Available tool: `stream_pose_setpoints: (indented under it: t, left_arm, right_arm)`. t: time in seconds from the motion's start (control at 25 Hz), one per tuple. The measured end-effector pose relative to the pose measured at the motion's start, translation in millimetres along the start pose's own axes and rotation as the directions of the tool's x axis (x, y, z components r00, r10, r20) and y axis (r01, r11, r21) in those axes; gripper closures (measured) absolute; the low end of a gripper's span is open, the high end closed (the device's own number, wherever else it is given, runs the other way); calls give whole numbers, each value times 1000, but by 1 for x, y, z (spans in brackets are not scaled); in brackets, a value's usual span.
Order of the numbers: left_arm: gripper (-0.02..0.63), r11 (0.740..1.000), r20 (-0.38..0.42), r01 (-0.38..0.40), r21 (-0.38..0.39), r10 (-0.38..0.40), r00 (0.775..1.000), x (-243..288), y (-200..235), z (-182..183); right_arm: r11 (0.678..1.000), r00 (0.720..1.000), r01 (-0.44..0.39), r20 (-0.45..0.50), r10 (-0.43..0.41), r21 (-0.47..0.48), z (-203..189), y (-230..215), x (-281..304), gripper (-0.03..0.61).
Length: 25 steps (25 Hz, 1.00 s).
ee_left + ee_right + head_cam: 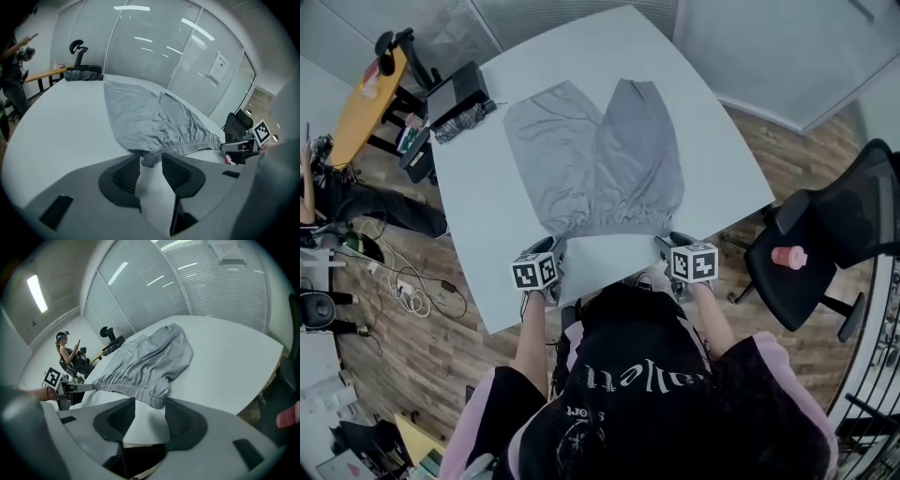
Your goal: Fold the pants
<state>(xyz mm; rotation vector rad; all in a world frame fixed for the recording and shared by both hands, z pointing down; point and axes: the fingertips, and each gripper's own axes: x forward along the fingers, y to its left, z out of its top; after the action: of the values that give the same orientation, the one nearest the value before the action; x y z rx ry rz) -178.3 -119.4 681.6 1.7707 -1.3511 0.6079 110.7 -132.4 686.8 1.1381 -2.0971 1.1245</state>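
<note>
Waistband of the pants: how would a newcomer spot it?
On the white table lie grey pants, legs pointing away. The waistband is their near edge, between the left gripper and right gripper; only it is gathered and puckered.

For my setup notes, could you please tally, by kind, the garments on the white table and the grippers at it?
Grey pants: 1
Grippers: 2 (left gripper, right gripper)
Total: 3
</note>
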Motion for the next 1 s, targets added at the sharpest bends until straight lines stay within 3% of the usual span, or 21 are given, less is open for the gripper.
stream_pose_setpoints:
  t: [0.2,0.32,0.76,1.0]
  left_arm:
    - [466,999,-5,42,-7,-42,999,13,-4,4]
    - [508,998,8,58,15,-58,998,13,-8,10]
    - [558,968,118,202,150,-220,968,-34,-49,30]
    - [560,924,106,249,291,-289,951,-70,-86,32]
  right_arm:
    - [995,999,33,22,-35,91,6,-9,1,398]
    - [988,997,62,45,-69,140,9,-16,-2,514]
    - [978,989,-65,142,37,199,9,4,-38,540]
    - [996,993,-13,114,3,93,-3,12,-74,540]
